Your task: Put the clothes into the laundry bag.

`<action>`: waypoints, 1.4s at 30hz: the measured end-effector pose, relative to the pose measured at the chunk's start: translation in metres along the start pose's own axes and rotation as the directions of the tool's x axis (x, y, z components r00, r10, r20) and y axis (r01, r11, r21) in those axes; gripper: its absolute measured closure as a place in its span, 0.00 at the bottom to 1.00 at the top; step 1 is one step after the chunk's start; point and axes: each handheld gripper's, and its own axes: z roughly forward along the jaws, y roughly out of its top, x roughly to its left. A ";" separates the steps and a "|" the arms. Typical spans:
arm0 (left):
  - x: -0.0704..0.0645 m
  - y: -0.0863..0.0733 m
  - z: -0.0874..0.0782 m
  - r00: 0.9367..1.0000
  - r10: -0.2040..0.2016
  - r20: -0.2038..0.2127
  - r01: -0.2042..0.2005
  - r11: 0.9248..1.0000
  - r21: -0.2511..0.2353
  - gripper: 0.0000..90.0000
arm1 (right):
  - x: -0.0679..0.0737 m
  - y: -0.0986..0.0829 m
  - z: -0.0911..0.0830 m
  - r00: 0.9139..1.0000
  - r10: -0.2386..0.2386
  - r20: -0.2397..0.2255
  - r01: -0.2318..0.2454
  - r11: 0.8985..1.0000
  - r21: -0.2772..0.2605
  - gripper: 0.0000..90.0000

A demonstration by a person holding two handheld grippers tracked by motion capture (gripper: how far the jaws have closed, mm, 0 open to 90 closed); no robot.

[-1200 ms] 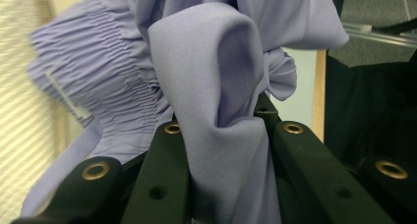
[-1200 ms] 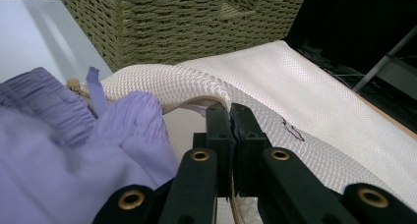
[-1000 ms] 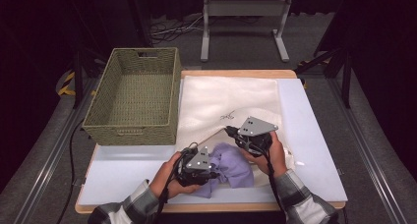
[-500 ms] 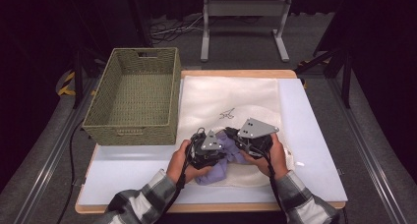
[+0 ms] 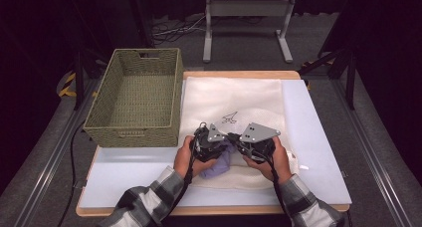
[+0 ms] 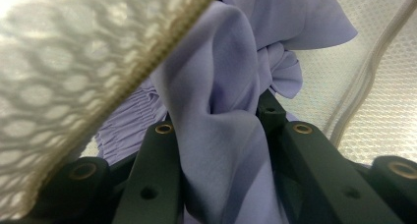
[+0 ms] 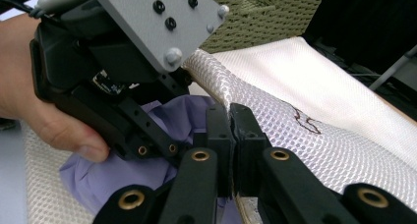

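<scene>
Lilac garment point(image 5: 222, 160) sits bunched at the near middle of the desk point(image 5: 318, 137), on the white mesh laundry bag point(image 5: 234, 100), right at the bag's zippered edge point(image 6: 147, 71). In the left gripper view the fabric runs up between the two black jaws in a thick fold, so the left gripper point(image 5: 208, 142) is clamped on the garment; the mesh and zipper tape cross the upper left of that view, lifted over the cloth. Right gripper point(image 5: 242, 146) has its jaws nearly together, pinching the bag's mesh edge just beside the garment; in the right gripper view the jaw tips meet on the mesh lip point(image 7: 231, 113), with lilac cloth underneath and to the left.

Both hands come in from the near edge, plaid sleeves point(image 5: 149, 202) cut off by the frame bottom. Left hand point(image 5: 186, 157) wraps its gripper from the side, thumb point(image 7: 81, 148) pressing near the cloth. Right hand point(image 5: 276, 160) holds its gripper angled inward toward the left one; the grey plates almost touch in the high view.

Hard to read: most of the garment is hidden under the grippers and hands, shape and type unclear. Small dark print point(image 5: 229, 118) on the bag, too small to make out. Woven basket point(image 5: 137, 95) stands at the left of the desk, well apart from the hands
</scene>
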 end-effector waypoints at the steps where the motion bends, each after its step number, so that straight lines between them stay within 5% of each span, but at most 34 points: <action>1: 0.000 0.000 0.000 1.000 0.015 0.005 -0.015 1.000 0.009 0.82 | 0.000 -0.001 0.000 1.000 -0.003 0.001 0.003 1.000 0.006 0.98; 8: -0.002 0.001 0.002 0.999 0.034 0.002 -0.034 0.999 0.023 0.84 | 0.001 -0.005 -0.002 1.000 -0.003 0.000 0.003 1.000 0.017 0.98; 24: -0.001 0.004 0.009 1.000 -0.002 0.008 0.003 1.000 -0.012 0.81 | 0.001 -0.007 -0.001 1.000 -0.002 -0.001 0.002 1.000 0.021 0.98; 29: -0.008 0.006 0.002 0.999 0.026 0.038 -0.026 1.000 -0.010 0.60 | -0.001 -0.007 -0.001 1.000 -0.002 0.003 0.001 1.000 0.026 0.98; 30: -0.011 0.006 0.000 0.996 0.055 0.066 -0.056 0.998 0.011 0.52 | -0.002 -0.008 -0.002 1.000 0.006 0.000 -0.006 1.000 0.027 0.98; 34: -0.021 0.001 -0.011 0.990 0.127 0.066 -0.128 0.992 0.009 0.31 | -0.004 -0.008 -0.002 1.000 0.013 0.006 -0.013 1.000 0.024 0.98; 42: -0.015 -0.003 -0.036 0.991 0.097 0.095 -0.093 0.995 -0.042 0.23 | -0.005 -0.008 -0.003 1.000 0.009 0.014 -0.010 1.000 0.025 0.98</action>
